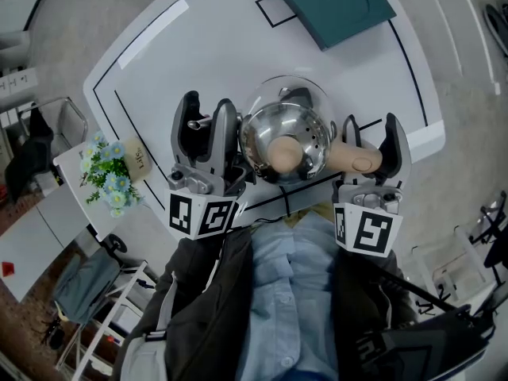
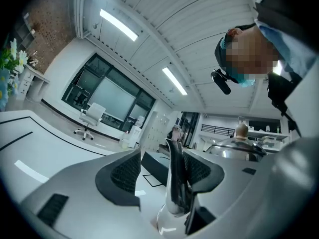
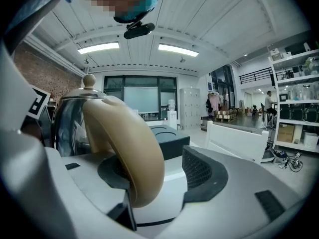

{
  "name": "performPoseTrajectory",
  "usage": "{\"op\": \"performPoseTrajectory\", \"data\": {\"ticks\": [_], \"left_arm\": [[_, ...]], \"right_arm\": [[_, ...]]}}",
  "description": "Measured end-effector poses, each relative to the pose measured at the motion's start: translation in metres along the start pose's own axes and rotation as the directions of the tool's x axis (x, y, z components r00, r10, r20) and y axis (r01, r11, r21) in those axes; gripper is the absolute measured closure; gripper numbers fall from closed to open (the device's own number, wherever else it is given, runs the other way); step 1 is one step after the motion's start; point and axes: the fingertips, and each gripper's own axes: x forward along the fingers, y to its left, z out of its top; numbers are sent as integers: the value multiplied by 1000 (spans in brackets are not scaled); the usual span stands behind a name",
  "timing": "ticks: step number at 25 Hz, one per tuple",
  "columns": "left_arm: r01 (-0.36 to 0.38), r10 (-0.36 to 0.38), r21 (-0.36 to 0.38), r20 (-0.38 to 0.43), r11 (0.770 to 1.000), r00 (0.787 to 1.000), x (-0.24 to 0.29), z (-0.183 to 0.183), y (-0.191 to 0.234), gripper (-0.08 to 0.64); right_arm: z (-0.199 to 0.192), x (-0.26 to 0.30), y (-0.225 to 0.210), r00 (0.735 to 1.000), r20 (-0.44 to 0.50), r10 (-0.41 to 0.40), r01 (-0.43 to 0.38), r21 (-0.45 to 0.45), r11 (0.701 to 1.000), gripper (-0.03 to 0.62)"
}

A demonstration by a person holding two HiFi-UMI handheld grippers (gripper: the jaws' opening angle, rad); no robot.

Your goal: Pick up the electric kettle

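While both tongs stand open, the electric kettle (image 1: 305,133) sits between them, close to the person's blue shirt (image 1: 286,292) and over the near edge of the white counter (image 1: 230,46). The left tongs (image 1: 206,121) straddle the kettle's shiny steel spout (image 2: 175,178), which stands close beside the right-hand pad, with a clear gap to the other. The right tongs (image 1: 371,133) straddle the beige handle (image 3: 127,143). It lies against the left-hand pad, and a wide gap remains to the right-hand one. Neither pair clamps the kettle.

Beyond the tongs, open white surface crossed by thin black lines runs up to a dark teal slab (image 1: 329,2) with a round recess at the far edge. Well to the left of the left tongs, off the counter, stand blue and white flowers (image 1: 107,177) with a tan tag (image 1: 136,161); its script is too small to read. The 2 marker cubes (image 1: 202,213) carry black-and-white squares, no words.
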Motion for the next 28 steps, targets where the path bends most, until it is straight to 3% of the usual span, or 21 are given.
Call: {"op": "performPoseTrajectory", "data": {"ticks": [5, 8, 14, 28], "left_arm": [[27, -27, 17, 4, 1000, 1000, 7, 4, -2, 305], [66, -66, 35, -1, 997, 998, 8, 4, -11, 382], [120, -120, 53, -8, 991, 993, 7, 4, -24, 532], [109, -108, 66, -22, 992, 994, 8, 3, -25, 538]], "right_arm": [[3, 7, -1, 1000, 9, 4, -4, -12, 1000, 348], [4, 11, 1, 1000, 9, 29, -28, -26, 999, 366], [6, 15, 15, 997, 20, 74, -73, -21, 997, 565], [9, 19, 13, 997, 10, 73, -73, -18, 997, 568]]}}
